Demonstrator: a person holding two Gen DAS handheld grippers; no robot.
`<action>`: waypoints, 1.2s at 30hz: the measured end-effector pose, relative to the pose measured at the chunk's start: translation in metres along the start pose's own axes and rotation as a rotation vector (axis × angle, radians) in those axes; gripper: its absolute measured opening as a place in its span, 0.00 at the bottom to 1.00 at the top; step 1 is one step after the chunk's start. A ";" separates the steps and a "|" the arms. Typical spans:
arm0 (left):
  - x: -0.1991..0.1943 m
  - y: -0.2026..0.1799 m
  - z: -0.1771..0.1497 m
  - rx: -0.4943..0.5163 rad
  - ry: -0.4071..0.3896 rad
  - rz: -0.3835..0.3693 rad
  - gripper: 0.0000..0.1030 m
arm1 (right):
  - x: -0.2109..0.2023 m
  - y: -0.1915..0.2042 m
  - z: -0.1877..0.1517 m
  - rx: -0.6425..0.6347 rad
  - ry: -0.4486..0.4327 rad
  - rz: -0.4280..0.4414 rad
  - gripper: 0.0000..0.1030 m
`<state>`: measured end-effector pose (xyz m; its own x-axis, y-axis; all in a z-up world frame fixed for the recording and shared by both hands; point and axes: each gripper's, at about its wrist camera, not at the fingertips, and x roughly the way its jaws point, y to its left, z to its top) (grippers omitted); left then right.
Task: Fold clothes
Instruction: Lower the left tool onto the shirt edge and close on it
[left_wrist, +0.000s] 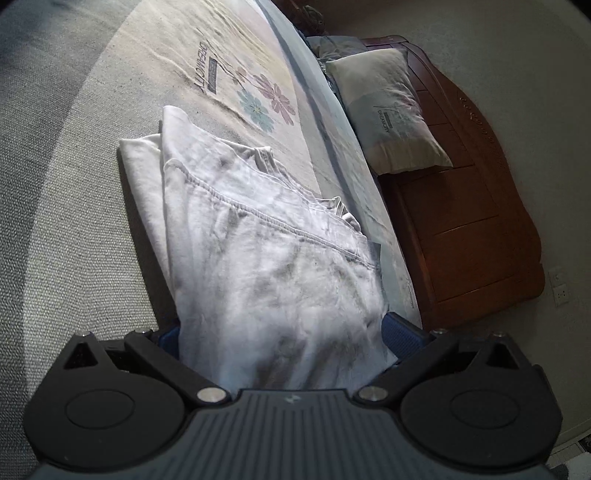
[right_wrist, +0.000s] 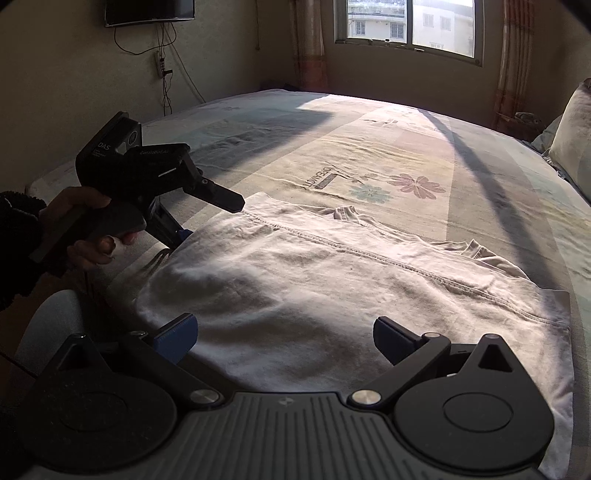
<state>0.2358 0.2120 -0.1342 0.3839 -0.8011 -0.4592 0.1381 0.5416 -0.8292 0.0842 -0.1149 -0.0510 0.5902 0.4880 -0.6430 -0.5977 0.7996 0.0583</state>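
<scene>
White T-shirt (right_wrist: 332, 280), partly folded with a stitched hem across its top, lies on the bed (right_wrist: 369, 147) near its near edge. Both the left gripper (left_wrist: 280, 332) and right gripper (right_wrist: 284, 332) are spread wide around the cloth, gripping nothing. Closing on one layer only could drag the fold apart.

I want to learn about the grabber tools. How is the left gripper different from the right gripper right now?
The left gripper has white shirt cloth lying between its jaws at the shirt's end; the right gripper has its jaws wide open above the shirt's near edge, holding nothing. The left one tilts down toward the bed; the right one looks level across it. Both are black with blue pads.
</scene>
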 end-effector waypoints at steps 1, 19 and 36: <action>-0.001 0.001 -0.004 0.002 0.004 -0.010 0.99 | 0.000 -0.001 0.000 0.003 0.000 0.001 1.00; 0.012 0.005 0.003 -0.034 -0.002 -0.107 0.99 | -0.009 -0.006 -0.002 0.021 -0.026 -0.014 1.00; 0.010 0.025 0.018 -0.019 0.008 0.024 0.33 | -0.009 -0.016 -0.013 0.067 -0.017 -0.041 1.00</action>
<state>0.2591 0.2221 -0.1539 0.3797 -0.7897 -0.4819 0.1114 0.5561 -0.8236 0.0811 -0.1374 -0.0562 0.6227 0.4601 -0.6328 -0.5358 0.8402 0.0837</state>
